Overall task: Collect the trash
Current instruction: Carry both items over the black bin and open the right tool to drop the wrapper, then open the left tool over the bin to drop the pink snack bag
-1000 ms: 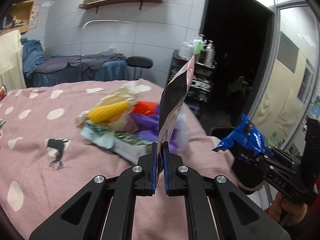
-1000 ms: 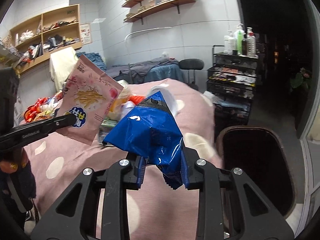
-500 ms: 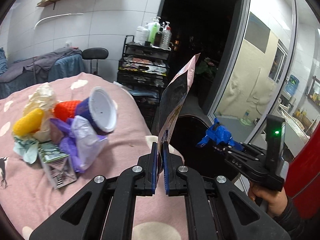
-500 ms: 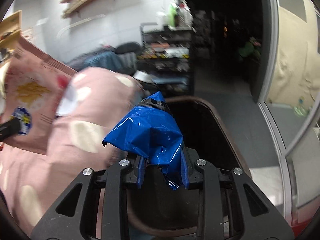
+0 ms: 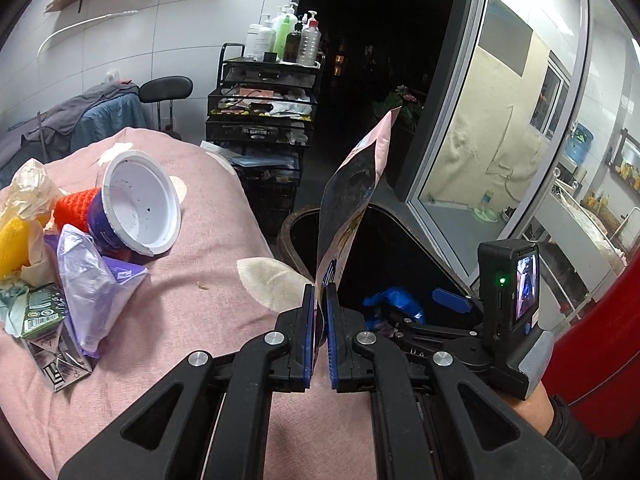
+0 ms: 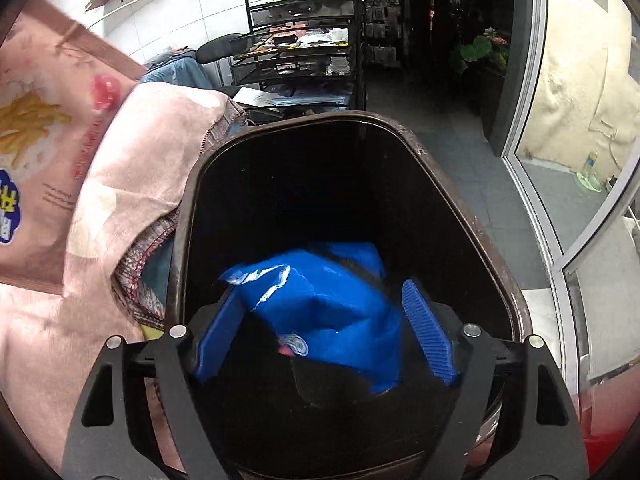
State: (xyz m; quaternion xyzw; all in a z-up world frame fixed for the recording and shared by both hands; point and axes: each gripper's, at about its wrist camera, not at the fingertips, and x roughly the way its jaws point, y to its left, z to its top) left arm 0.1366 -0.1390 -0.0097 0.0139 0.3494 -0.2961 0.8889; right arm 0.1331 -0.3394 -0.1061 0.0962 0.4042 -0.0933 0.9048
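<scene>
A white cup [image 5: 138,204] and wrappers lie on the pink bedspread [image 5: 192,308]. The left gripper [image 5: 319,336] is clamped on an upright pink snack bag [image 5: 352,200]. The right gripper [image 6: 326,332] has just been opening, fingers apart, with the blue wrapper [image 6: 320,308] loose between them over the dark bin [image 6: 472,220].

Massage salon: treatment beds [image 5: 96,120], lotion bottles [image 5: 284,36]

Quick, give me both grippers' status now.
Left gripper: shut on the pink snack bag.
Right gripper: open, jaws just opened; blue wrapper loose between them over the trash bin.
</scene>
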